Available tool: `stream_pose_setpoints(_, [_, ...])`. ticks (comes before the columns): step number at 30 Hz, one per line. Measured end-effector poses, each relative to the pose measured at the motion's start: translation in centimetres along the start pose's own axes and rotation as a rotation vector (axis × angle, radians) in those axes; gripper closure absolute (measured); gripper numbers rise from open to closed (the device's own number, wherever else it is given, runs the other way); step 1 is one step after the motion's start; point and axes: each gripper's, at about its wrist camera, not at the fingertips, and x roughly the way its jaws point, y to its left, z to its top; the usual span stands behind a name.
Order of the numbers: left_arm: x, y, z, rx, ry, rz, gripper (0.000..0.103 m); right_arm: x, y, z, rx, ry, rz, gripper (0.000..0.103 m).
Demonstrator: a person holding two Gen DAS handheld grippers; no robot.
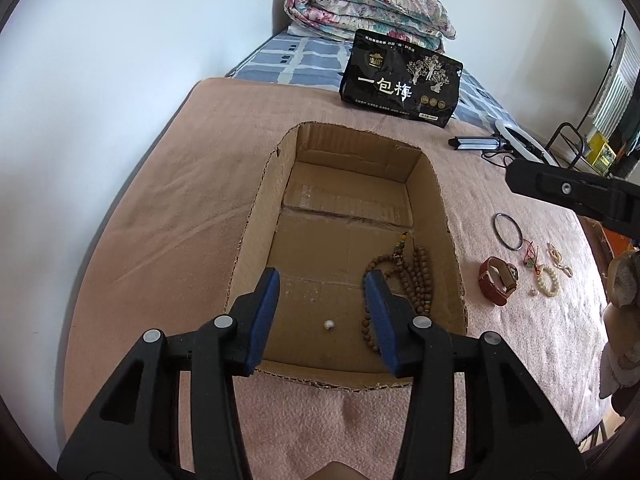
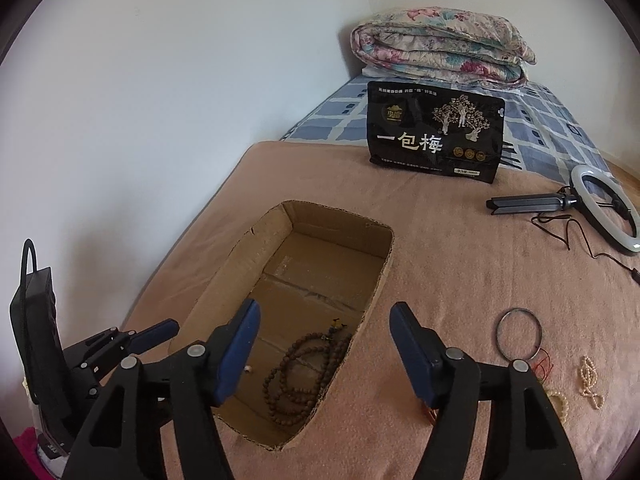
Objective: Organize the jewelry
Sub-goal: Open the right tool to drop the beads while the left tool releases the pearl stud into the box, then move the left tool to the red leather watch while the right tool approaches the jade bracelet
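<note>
Inside box (image 1: 434, 208): brown bead string (image 1: 416, 276), small pearl (image 1: 329, 324).
Beside box: metal ring (image 1: 507, 231), leather strap (image 1: 498, 281), pearl bracelets (image 1: 549, 280) on pink blanket (image 1: 160, 208).
Room: bed, white wall, folded quilt (image 1: 368, 8).
Left gripper (image 1: 322, 312): fingers parted, empty, over box.
Right gripper (image 2: 325, 350): fingers wide, empty.

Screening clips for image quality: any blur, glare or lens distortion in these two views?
Left wrist view: sharp, soft even daylight, no glare; fisheye bows the brown cardboard box and darkens corners. Right wrist view: equally sharp, slightly dimmer; the white ring light bends near the edge.
</note>
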Motion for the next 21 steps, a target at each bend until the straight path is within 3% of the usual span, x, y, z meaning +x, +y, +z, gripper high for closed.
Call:
stream_pose_setpoints(6, [-0.7,-1.3,-0.1,0.021,-0.019,0.005,0.057,-2.4,-2.0,-1.0,-0.002,-0.044,-0.083,0.013])
stream_pose_setpoints(11, [-1.5,-2.6,0.0,0.018,-0.048,-0.033,0.057,-5.1,-4.2,-2.2,-0.016,-0.09,-0.171,0.0])
stream_pose_setpoints(21, [-2.2,-8.4,-0.4,0.124,-0.044,-0.084,0.057,-9.7,-11.7,-5.4,0.097,-0.131,-0.239,0.0])
